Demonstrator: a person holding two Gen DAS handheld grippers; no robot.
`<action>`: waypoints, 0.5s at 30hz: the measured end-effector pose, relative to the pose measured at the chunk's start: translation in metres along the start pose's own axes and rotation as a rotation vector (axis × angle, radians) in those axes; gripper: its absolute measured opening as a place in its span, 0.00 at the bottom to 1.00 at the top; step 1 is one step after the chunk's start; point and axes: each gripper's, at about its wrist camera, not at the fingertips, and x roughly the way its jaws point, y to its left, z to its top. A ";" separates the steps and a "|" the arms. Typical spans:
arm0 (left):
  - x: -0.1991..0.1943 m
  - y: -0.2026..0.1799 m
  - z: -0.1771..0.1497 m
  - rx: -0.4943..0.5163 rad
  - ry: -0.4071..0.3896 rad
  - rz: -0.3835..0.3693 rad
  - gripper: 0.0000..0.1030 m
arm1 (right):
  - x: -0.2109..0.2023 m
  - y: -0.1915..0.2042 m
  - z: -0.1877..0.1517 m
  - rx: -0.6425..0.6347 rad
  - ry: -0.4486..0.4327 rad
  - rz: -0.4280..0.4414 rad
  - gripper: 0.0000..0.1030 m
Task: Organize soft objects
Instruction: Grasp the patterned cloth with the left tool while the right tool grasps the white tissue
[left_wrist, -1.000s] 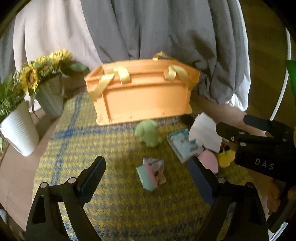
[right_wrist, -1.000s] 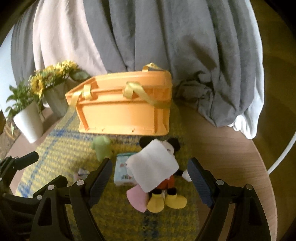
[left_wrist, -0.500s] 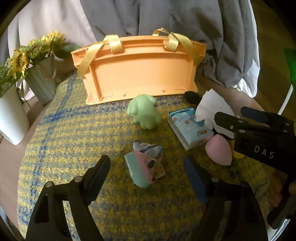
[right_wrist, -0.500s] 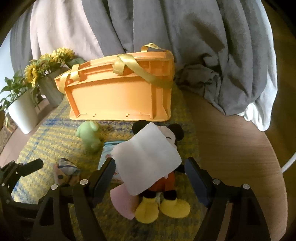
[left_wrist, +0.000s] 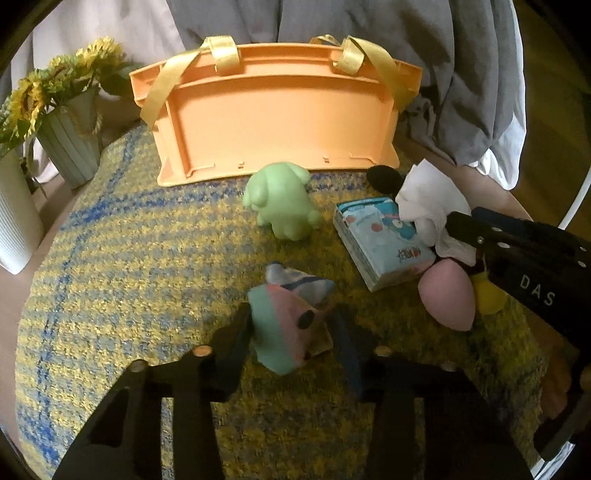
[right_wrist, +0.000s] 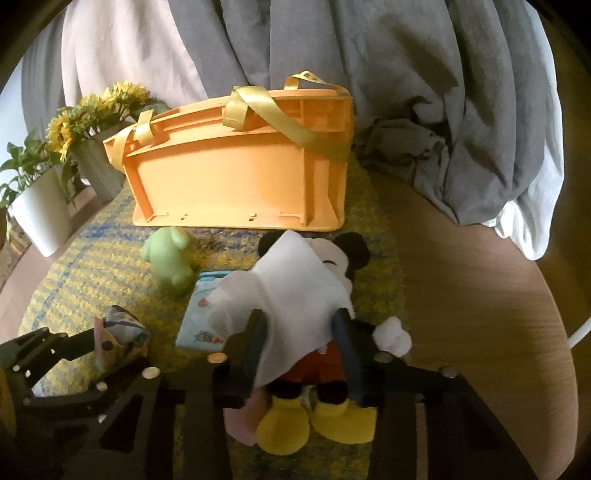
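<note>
A rolled sock bundle (left_wrist: 288, 325), teal, pink and blue, lies on the mat. My left gripper (left_wrist: 291, 332) has its jaws closing on it, both pads against its sides. My right gripper (right_wrist: 299, 332) is closing too. It pinches a white cloth (right_wrist: 295, 288) that bunches between the fingers, over the body of a mouse plush (right_wrist: 332, 258) lying on its back. A green plush (left_wrist: 284, 206), a tissue pack (left_wrist: 376, 240) and a pink sponge (left_wrist: 447, 295) lie nearby. The orange basket (left_wrist: 273, 122) with yellow straps stands behind them.
A yellow and blue woven mat (left_wrist: 129, 277) covers the round wooden table (right_wrist: 461, 295). A ribbed vase of sunflowers (left_wrist: 70, 147) and a white pot (left_wrist: 14, 221) stand at the left. Grey fabric (right_wrist: 406, 74) hangs behind the basket.
Both grippers came down closer to the mat and their wide jaws closed in, the left around the sock bundle, the right onto the white cloth, which has crumpled.
</note>
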 end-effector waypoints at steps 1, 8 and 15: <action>0.000 0.000 0.001 0.002 -0.001 -0.004 0.35 | -0.001 0.000 0.000 -0.003 0.001 -0.008 0.30; -0.005 -0.001 0.002 0.001 -0.016 -0.017 0.32 | -0.009 0.001 0.001 -0.027 -0.008 -0.041 0.12; -0.021 -0.006 0.006 0.002 -0.057 -0.022 0.31 | -0.023 0.001 0.004 -0.018 -0.033 -0.030 0.08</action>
